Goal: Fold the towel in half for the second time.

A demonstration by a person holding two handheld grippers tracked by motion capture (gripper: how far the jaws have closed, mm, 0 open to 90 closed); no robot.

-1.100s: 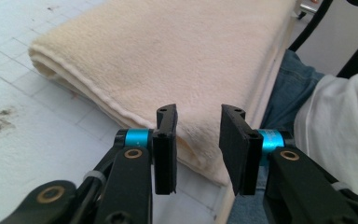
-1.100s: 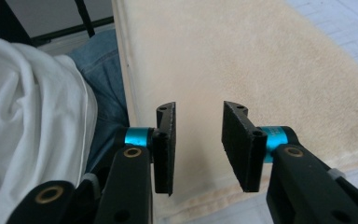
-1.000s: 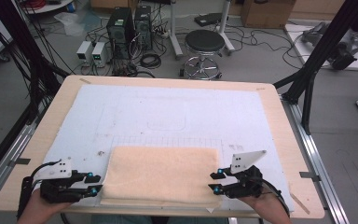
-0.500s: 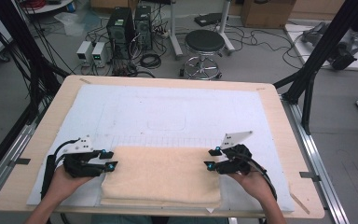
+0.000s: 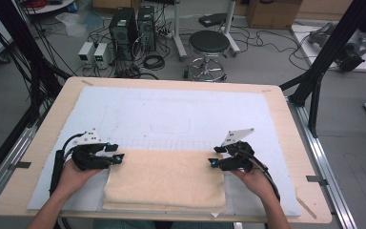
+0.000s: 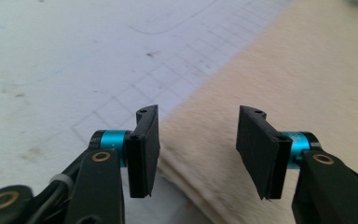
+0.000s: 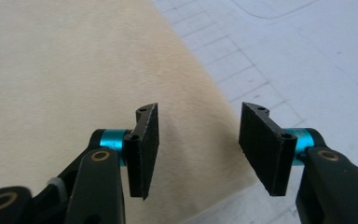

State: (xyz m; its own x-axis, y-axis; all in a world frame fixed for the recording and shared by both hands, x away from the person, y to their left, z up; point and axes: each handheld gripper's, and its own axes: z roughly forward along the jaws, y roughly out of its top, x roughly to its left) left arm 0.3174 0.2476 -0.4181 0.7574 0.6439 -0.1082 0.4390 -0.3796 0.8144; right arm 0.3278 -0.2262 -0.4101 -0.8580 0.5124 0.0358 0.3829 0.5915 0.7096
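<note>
Hand-held grippers [image 5: 117, 159] forward, flanking towel [image 5: 164, 179]

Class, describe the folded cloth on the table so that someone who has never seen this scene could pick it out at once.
Start at the wooden table and its pale blue-white mat. At the mat's near edge, between the left gripper and the right gripper, both with jaws apart, lies the towel. It is the one soft, cream-beige, fuzzy rectangle there, folded in layers, against the flat, line-marked mat.
</note>
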